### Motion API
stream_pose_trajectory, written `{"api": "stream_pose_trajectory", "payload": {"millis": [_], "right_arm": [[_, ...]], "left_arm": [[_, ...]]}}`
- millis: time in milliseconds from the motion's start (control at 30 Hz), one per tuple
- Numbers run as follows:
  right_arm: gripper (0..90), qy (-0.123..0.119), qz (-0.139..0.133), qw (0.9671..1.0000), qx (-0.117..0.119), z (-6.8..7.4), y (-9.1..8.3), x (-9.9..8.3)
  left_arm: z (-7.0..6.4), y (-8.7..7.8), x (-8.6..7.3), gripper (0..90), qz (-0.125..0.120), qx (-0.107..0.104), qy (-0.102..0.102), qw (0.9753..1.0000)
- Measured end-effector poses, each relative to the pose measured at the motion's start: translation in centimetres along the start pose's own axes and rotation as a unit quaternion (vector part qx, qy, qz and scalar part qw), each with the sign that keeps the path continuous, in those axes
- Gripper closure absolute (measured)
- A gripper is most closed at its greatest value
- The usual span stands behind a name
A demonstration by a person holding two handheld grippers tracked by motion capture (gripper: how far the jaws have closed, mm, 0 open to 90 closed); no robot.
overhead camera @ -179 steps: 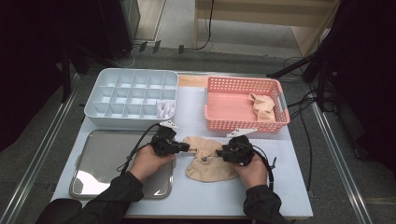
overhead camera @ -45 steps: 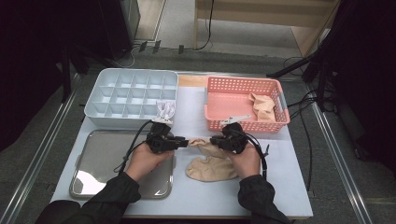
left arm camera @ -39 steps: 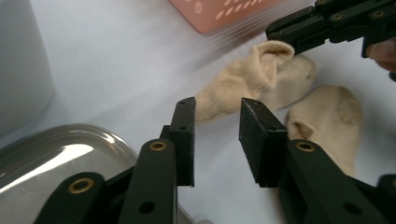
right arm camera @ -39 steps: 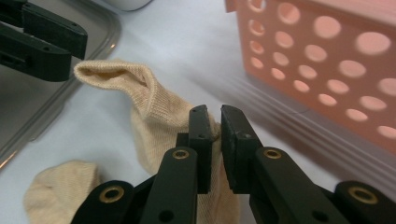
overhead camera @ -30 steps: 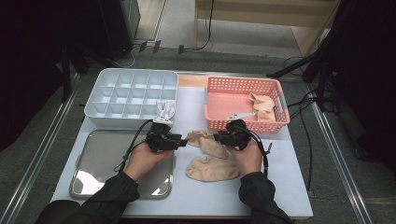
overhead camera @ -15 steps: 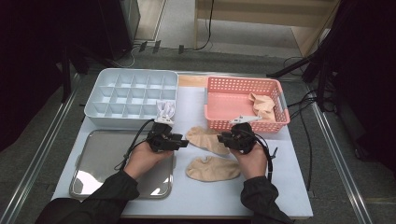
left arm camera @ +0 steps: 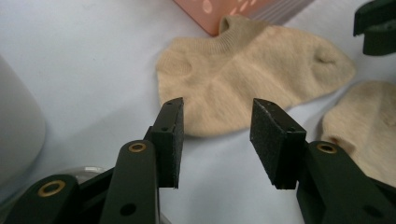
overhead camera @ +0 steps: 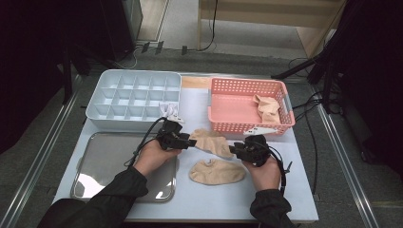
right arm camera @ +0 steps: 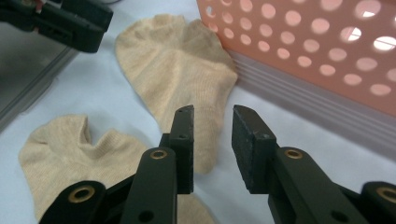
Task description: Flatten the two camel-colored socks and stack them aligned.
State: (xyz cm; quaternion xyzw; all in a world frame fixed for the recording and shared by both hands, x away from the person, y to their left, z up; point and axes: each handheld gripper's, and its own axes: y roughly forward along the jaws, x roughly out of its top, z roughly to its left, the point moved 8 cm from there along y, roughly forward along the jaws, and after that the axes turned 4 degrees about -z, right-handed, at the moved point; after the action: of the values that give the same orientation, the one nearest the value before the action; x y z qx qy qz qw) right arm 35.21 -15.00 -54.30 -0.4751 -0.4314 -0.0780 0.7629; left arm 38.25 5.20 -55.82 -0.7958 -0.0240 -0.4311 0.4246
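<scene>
Lying flat on the white table (overhead camera: 285, 190), the upper beige sock (overhead camera: 212, 141) stretches between the two grippers, its long axis running from the left gripper (overhead camera: 189, 141) toward the right gripper (overhead camera: 234, 150), slanting slightly down toward the person on the right-hand end. In the left gripper view that sock (left arm camera: 243, 88) sits just beyond the parted black jaws, one rounded end almost between the pads, nothing clamped. In the right gripper view the sock's other end (right arm camera: 187, 79) reaches to the tips of the right gripper (right arm camera: 212, 135), whose jaws stand moderately apart with no fabric pinched between them; the left pad looks to overlap the sock's edge, though contact cannot be told.

A second beige sock (overhead camera: 217, 172) lies nearer the person, just below the first and apart from it by a thin strip of table, closer to the right hand (overhead camera: 266, 173) than to the left hand (overhead camera: 154, 156).

The pink basket (overhead camera: 285, 121) stands just behind the upper sock, with another sock (overhead camera: 266, 108) inside it; the white compartment tray (overhead camera: 133, 97) and the metal tray (overhead camera: 95, 190) sit to the left.

Since each gripper faces one end of the same sock, a grasp from either side would likely need only a short advance along that axis.
</scene>
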Motion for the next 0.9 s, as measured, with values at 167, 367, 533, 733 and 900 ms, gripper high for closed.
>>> {"api": "stream_pose_trajectory", "payload": {"millis": [167,367,533,733,900], "right_arm": [[69.4,0.004,0.007,1.0000,0.005,0.4,0.5,-0.6],[65.1,0.001,0.010,0.9999,0.002,0.6,1.5,-0.6],[63.2,-0.001,0.021,0.9998,-0.002,0.4,2.4,-0.6],[62.2,0.007,0.028,0.9996,0.000,0.3,2.9,-0.6],[61.8,0.008,0.027,0.9996,-0.001,0.2,2.9,-0.4]], "left_arm": [[0.6,1.2,0.3,56.3,0.009,0.011,-0.003,0.9999],[1.1,2.5,0.5,54.9,0.007,0.028,-0.001,0.9996],[1.2,2.6,0.4,58.0,0.004,0.035,0.008,0.9993],[1.1,2.6,0.4,60.7,0.006,0.035,0.005,0.9994],[1.2,2.4,0.4,59.4,0.010,0.044,0.016,0.9988]]}}
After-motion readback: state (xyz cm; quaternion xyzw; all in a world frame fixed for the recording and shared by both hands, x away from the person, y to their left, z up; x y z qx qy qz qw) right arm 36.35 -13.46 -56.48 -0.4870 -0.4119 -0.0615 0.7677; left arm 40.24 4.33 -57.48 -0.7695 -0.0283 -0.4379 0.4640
